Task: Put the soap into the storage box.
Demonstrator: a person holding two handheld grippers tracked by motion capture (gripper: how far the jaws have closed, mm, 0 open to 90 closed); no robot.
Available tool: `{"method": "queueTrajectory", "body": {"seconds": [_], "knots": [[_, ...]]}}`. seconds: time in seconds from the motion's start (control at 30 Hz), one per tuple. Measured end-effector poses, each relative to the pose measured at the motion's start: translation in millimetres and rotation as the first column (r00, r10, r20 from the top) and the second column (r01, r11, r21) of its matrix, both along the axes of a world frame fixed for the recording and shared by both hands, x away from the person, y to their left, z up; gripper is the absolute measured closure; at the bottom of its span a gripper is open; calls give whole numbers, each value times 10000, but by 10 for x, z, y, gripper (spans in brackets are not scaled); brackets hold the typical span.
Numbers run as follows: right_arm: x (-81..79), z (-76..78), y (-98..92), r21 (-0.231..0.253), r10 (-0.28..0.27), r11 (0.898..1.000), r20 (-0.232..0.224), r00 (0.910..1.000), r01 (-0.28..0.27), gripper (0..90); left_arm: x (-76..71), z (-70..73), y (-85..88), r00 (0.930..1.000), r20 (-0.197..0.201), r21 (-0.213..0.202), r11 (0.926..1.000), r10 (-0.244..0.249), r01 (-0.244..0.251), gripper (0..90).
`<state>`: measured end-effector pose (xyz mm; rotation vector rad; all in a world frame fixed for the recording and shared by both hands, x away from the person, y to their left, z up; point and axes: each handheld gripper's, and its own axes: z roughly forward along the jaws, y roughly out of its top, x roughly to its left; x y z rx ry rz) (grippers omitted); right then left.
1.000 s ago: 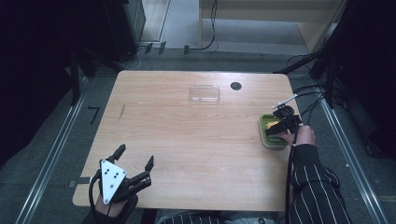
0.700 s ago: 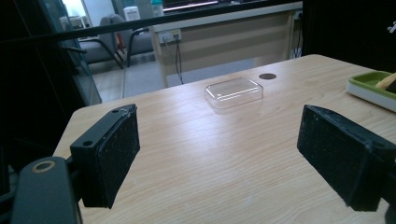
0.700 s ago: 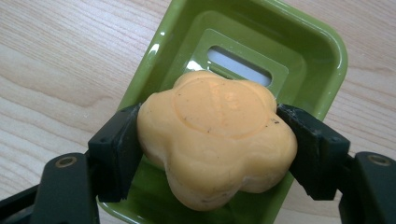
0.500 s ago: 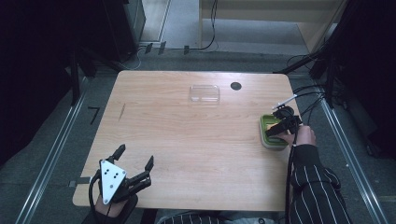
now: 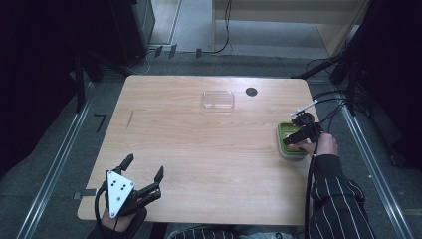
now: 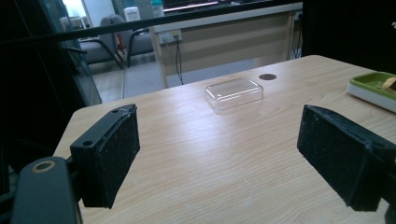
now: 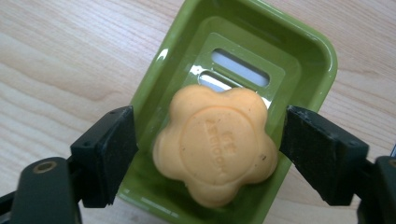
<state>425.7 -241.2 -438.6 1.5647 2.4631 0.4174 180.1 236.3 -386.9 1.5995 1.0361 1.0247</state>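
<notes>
Right gripper (image 7: pixel 208 154) is over the green soap dish (image 7: pixel 322 51), jaws spread wide, with the orange flower-shaped soap (image 7: pixel 217 144) sitting squarely between them. Neither jaw touches the soap; there is a sliver of gap on each side, a bit more on the left jaw's side. The soap lies flat in the dish's well, toward the end nearer the gripper, with the two drain slots (image 7: pixel 240 67) showing beyond it.

From the high view, the right gripper (image 5: pixel 298 135) hovers at the dish (image 5: pixel 281 130) near the right edge of the worktop (image 5: pixel 199 149), and the dish itself is not held by anything.

As I judge it, this is the grasp on the soap, and the trick is depth and centring. Get the jaws low enough to catch the soap's sides rather than its rounded top, yet inside the dish walls, not straddling the rim. The lobed outline matters: better to seat each jaw on a lobe than in a notch, or the bar may twist. Soap is slick, so close gently and evenly, then lift straight up so the dish stays put.

Left gripper (image 6: pixel 219 154) waits apart, jaws spread on nothing, facing the clear lid (image 6: pixel 234 92) farther ahead of it.
</notes>
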Motion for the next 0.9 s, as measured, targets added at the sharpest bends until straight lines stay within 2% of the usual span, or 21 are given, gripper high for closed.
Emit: {"method": "queueTrajectory", "body": {"seconds": [0.17,0.4,0.67,0.9], "knots": [[-84,94,13,72,56,10000,86,9999,-57,136,-1,0,-2,10000,3,3,10000,6,-6,136],[-225,188,39,234,269,9994,-85,9996,-267,77,2,-1,-6,10000,5,-3,10000,11,-11,136],[-377,212,103,145,688,9976,-293,9972,-684,34,4,-1,0,10000,-12,-14,10000,9,-9,136],[-536,171,170,37,1012,9949,-495,9936,-1012,16,5,-1,-1,10000,-14,-23,10000,5,-5,136]]}}
